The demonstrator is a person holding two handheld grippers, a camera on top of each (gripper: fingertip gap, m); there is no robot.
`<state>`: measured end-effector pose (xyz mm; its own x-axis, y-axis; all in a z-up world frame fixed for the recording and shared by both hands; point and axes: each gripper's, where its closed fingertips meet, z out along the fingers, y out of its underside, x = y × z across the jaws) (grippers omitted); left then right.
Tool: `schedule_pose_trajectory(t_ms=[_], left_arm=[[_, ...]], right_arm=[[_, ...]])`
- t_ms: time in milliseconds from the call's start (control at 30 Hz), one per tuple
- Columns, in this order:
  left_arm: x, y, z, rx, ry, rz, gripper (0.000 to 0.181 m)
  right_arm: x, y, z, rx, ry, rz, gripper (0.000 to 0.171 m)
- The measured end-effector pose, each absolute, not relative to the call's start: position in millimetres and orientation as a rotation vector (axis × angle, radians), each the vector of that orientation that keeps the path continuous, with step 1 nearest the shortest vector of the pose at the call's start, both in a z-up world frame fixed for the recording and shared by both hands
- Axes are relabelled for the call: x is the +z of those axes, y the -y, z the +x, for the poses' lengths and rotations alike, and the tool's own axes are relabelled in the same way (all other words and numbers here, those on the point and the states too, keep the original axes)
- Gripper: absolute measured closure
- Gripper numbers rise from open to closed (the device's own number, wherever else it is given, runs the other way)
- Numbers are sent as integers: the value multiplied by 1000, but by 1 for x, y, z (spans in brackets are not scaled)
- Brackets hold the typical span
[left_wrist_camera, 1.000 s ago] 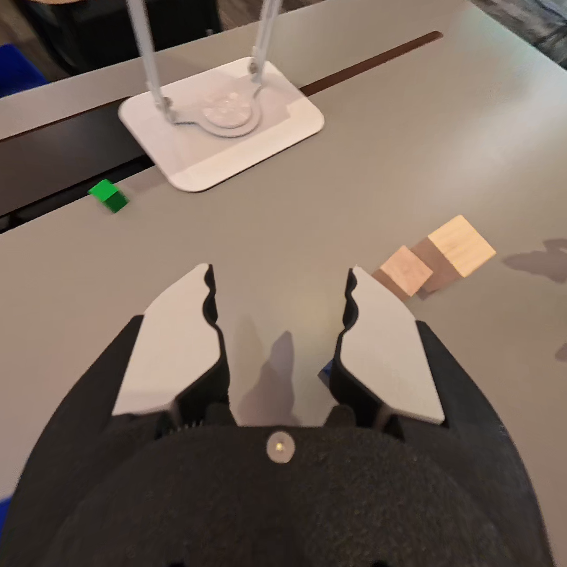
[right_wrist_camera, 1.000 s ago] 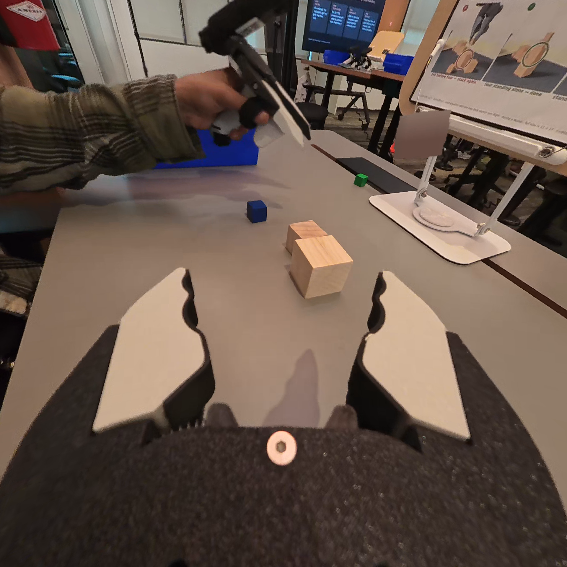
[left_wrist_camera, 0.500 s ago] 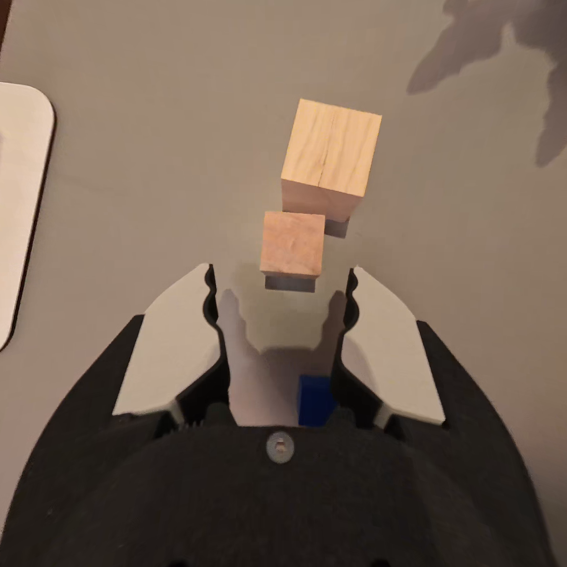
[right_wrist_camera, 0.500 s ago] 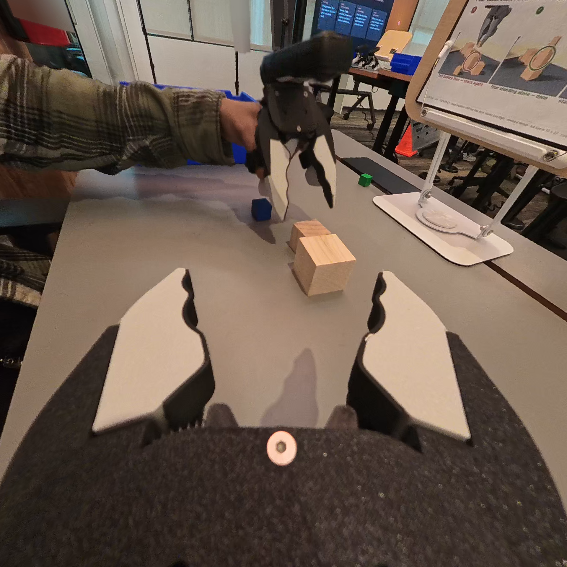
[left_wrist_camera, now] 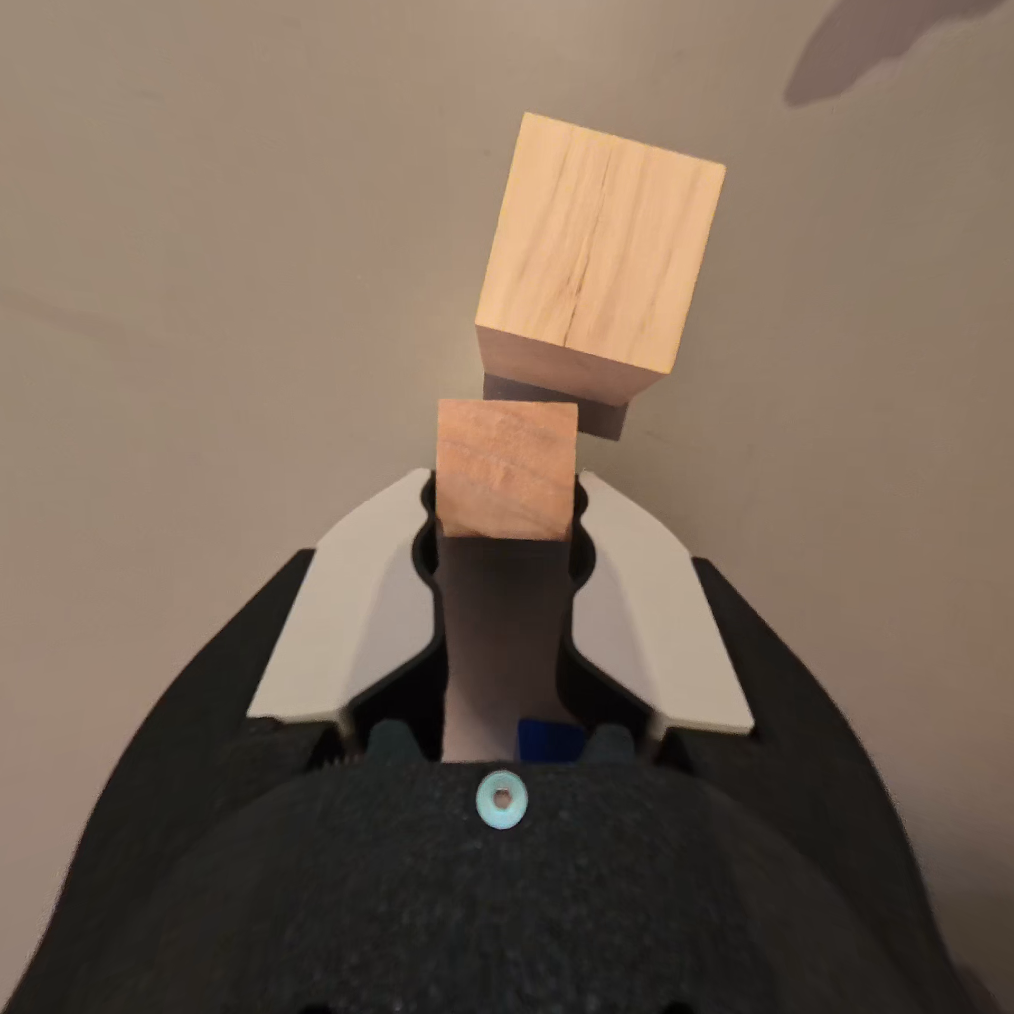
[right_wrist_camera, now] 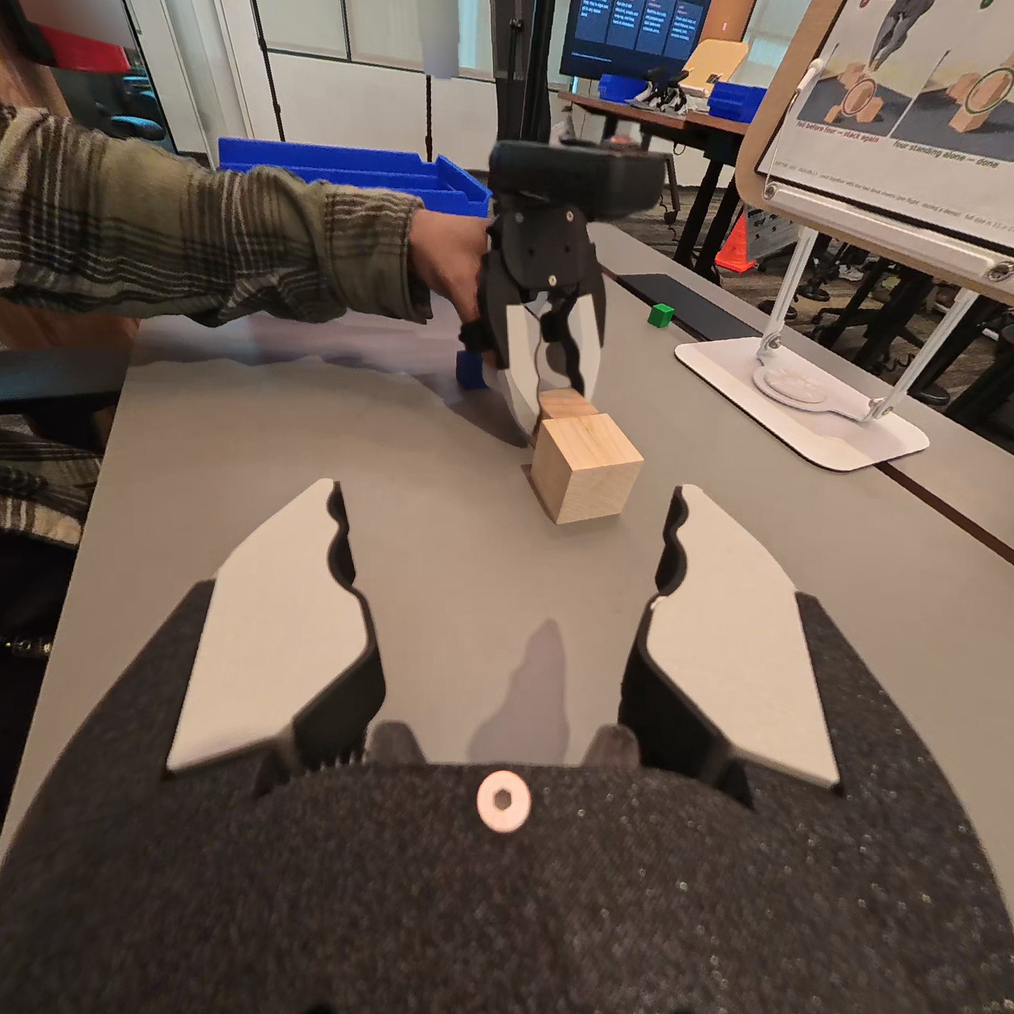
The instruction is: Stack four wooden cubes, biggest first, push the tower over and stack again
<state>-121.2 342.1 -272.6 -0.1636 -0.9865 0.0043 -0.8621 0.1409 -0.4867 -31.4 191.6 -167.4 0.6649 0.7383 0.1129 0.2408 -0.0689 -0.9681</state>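
A large pale wooden cube [left_wrist_camera: 598,247] stands on the grey table [left_wrist_camera: 219,274]. A smaller, browner wooden cube [left_wrist_camera: 507,466] sits right beside it. My left gripper [left_wrist_camera: 505,483] points down, and its jaws press the smaller cube's two sides. From the right wrist view, the left gripper [right_wrist_camera: 554,409] stands over the smaller cube [right_wrist_camera: 565,406], just behind the large cube [right_wrist_camera: 584,466]. My right gripper [right_wrist_camera: 505,494] is open and empty, held short of the large cube. A small blue cube [right_wrist_camera: 469,373] and a small green cube [right_wrist_camera: 660,315] lie farther off.
A white stand base [right_wrist_camera: 795,417] holding a picture board [right_wrist_camera: 905,110] stands at the right. A black strip [right_wrist_camera: 691,302] runs behind the green cube. A blue bin [right_wrist_camera: 351,170] is at the far end. A person's plaid sleeve [right_wrist_camera: 192,241] reaches in from the left. Some 20 centimetres of space lies between my two pairs of fingers.
My left gripper swung over, came down on the two wooden cubes and narrowed its jaws around the smaller one. The right gripper has stayed put and open.
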Motion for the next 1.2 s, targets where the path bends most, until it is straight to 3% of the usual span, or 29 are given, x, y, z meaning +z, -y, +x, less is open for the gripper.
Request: schedule_pose_trajectory(t_ms=[133, 500, 1200], left_arm=[[-267, -343, -121, -605, -2104, -1795, 136], [-190, -323, -101, -652, -2134, -1658, 137], [-216, -310, -72, -587, -2281, -1645, 136]], right_arm=[[-165, -190, -31, 495, 814, -1627, 63], [-162, -186, -28, 491, 816, -1627, 65], [-158, -181, -28, 499, 823, -1618, 65]])
